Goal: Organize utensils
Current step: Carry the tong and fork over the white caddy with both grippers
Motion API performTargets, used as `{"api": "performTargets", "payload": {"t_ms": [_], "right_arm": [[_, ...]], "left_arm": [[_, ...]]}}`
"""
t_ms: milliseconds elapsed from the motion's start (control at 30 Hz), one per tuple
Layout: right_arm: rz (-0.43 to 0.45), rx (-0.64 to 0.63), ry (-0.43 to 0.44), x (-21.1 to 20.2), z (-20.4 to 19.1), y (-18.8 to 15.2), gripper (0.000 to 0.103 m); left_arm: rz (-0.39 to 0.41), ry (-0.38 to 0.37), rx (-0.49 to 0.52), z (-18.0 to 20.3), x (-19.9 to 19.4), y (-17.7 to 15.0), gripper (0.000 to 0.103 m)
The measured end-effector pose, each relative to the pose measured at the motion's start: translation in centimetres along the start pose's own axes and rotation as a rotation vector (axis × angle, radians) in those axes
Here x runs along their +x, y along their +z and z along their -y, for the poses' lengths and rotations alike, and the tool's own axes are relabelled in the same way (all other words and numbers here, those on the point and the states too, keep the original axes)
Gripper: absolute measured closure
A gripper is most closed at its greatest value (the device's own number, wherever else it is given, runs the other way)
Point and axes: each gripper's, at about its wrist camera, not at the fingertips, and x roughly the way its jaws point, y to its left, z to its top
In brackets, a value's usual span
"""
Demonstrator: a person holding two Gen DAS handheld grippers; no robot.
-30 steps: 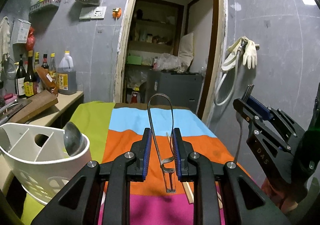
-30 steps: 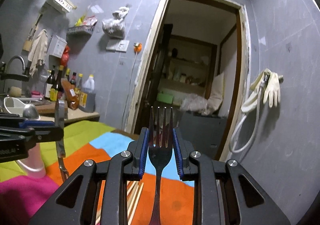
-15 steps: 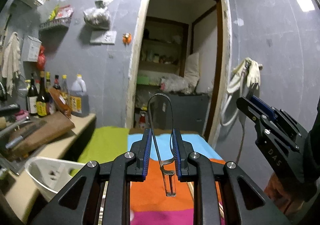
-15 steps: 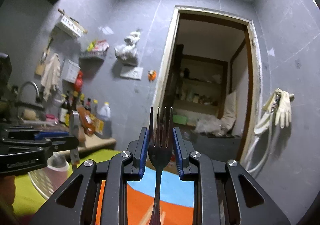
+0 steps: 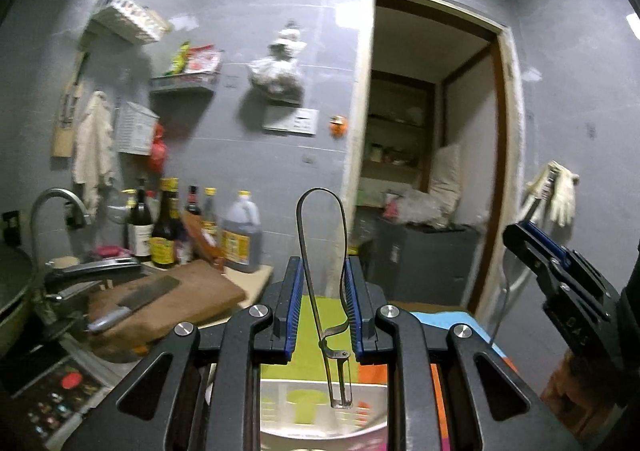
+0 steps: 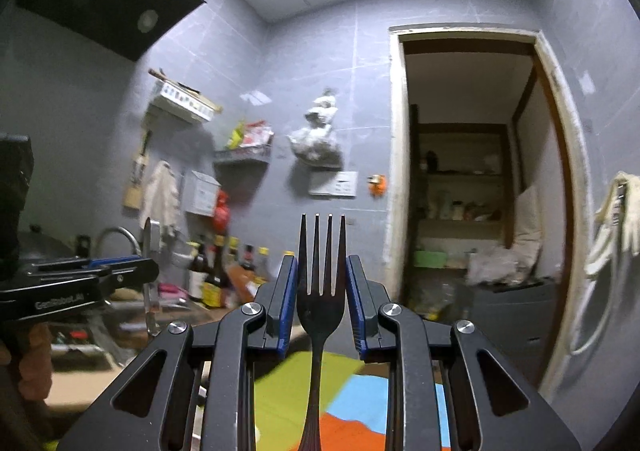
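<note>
The left gripper [image 5: 322,299] pinches a peeler [image 5: 322,271], the right gripper [image 6: 322,299] a fork [image 6: 321,287]; the caddy [image 5: 320,407] below is blurred, so either could miss its slot.

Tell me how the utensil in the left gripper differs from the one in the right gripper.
The peeler in the left gripper is a thin wire loop with open space inside; the fork in the right gripper is solid, ending in four tines. The peeler looks lighter, the fork darker. Both are metal, upright, clamped between blue pads.

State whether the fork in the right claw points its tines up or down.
Up. The fork stands upright in the right claw, tines above the pads, handle hanging below.
</note>
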Motion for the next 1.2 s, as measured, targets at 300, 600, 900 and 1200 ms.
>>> {"api": "performTargets", "payload": {"t_ms": [300, 600, 900, 1200], "right_arm": [[-0.007, 0.034, 0.078, 3.9, -3.5, -0.4, 0.081], [-0.074, 0.068, 0.099, 6.4, -4.1, -3.1, 0.081], [-0.074, 0.085, 0.119, 7.1, -4.4, -3.2, 0.081], [-0.066, 0.087, 0.123, 7.6, -4.7, -2.9, 0.081]], "left_arm": [[-0.041, 0.103, -0.019, -4.5, 2.2, -1.4, 0.086], [-0.133, 0.121, -0.035, -5.9, 5.5, -4.8, 0.086], [-0.170, 0.118, -0.038, -6.0, 6.3, -6.1, 0.086], [-0.174, 0.119, -0.037, -6.3, 6.1, -6.1, 0.086]]}}
